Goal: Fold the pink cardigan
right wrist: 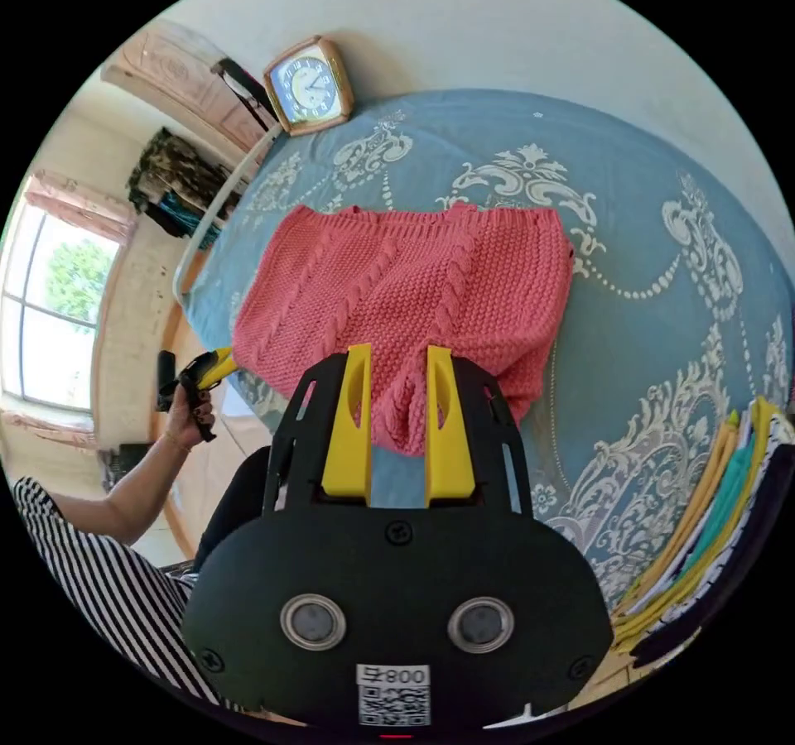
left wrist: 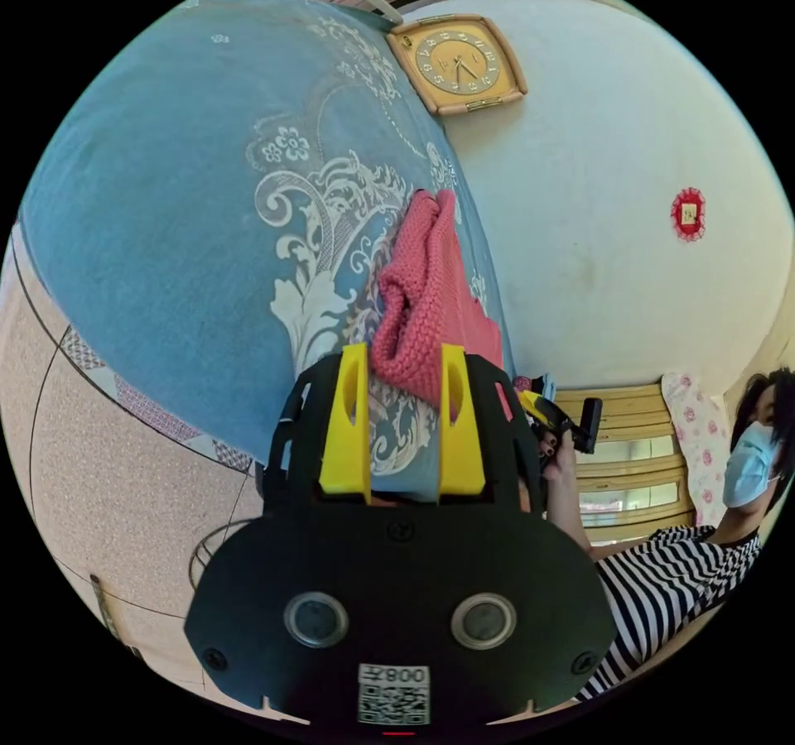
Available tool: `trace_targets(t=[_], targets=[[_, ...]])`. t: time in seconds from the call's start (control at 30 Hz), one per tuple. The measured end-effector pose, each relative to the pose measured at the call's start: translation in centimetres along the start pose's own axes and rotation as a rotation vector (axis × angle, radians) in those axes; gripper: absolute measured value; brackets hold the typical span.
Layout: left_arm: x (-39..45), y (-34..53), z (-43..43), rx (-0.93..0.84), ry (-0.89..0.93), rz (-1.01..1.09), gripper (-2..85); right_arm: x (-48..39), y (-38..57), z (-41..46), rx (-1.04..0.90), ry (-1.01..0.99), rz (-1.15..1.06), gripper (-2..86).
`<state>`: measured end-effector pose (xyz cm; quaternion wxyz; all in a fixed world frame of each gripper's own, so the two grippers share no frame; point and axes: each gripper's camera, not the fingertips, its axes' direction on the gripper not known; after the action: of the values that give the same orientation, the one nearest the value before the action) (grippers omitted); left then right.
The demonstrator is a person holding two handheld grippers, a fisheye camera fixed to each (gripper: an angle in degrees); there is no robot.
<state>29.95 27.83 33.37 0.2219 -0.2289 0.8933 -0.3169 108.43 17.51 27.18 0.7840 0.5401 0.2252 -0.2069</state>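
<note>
Both my claws, left claw (left wrist: 403, 381) and right claw (right wrist: 397, 397), pinch the pink cardigan (right wrist: 414, 281) on the bed (right wrist: 662, 281); loose knit could slip free.

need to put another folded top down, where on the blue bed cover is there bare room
Bare blue cover lies between the pink cardigan and the stack of folded clothes, and in a strip between the cardigan and the clock. It is crowded at the near edge, around the right gripper.
</note>
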Motion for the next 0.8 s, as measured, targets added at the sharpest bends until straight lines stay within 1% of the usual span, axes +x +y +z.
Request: trace_targets(t=[0.07,0.13,0.17,0.3,0.37,0.43,0.5,0.53,0.6,0.67,0.73,0.8], targets=[[0.3,0.1,0.8,-0.05,0.007,0.017,12.4,-3.8,-2.9,1.1,-0.064,0.211,-0.02,7.6],[0.5,0.1,0.7,-0.066,-0.005,0.037,12.5,-5.2,-3.4,1.3,-0.081,0.304,-0.025,6.8],[0.6,0.2,0.3,-0.07,-0.009,0.048,12.4,-5.3,-3.1,1.3,-0.083,0.319,0.001,7.0],[0.0,0.8,-0.8,-0.081,0.005,0.053,12.1,-3.6,-0.3,-0.1,-0.098,0.33,0.18,7.6],[-0.1,1.4,-1.7,-0.08,-0.008,0.062,12.0,-3.3,1.5,-2.2,-0.024,0.256,0.279,7.7],[-0.2,1.9,-1.9,-0.081,0.004,0.06,12.0,-4.5,1.5,-3.4,0.045,0.195,0.301,7.6],[-0.5,2.2,-1.9,-0.083,0.024,0.051,11.9,-7.3,-0.2,-3.4,0.089,0.147,0.243,7.7],[-0.6,2.4,-2.0,-0.073,0.031,0.044,11.9,-9.8,-2.0,-2.6,0.09,0.12,0.174,7.8],[-0.9,2.7,-2.1,-0.067,0.057,0.027,12.0,-14.0,-5.3,-0.6,0.071,0.076,0.056,7.9],[-0.9,3.5,-2.0,-0.064,0.074,0.015,11.9,-20.1,-10.0,3.0,0.024,-0.013,-0.13,8.0],[-1.0,4.0,-1.5,-0.083,0.086,0.011,11.8,-24.5,-13.4,5.8,-0.01,-0.053,-0.232,8.3],[-1.2,4.3,-1.2,-0.078,0.102,0.001,11.8,-28.3,-16.5,8.6,-0.038,-0.032,-0.282,9.3]])
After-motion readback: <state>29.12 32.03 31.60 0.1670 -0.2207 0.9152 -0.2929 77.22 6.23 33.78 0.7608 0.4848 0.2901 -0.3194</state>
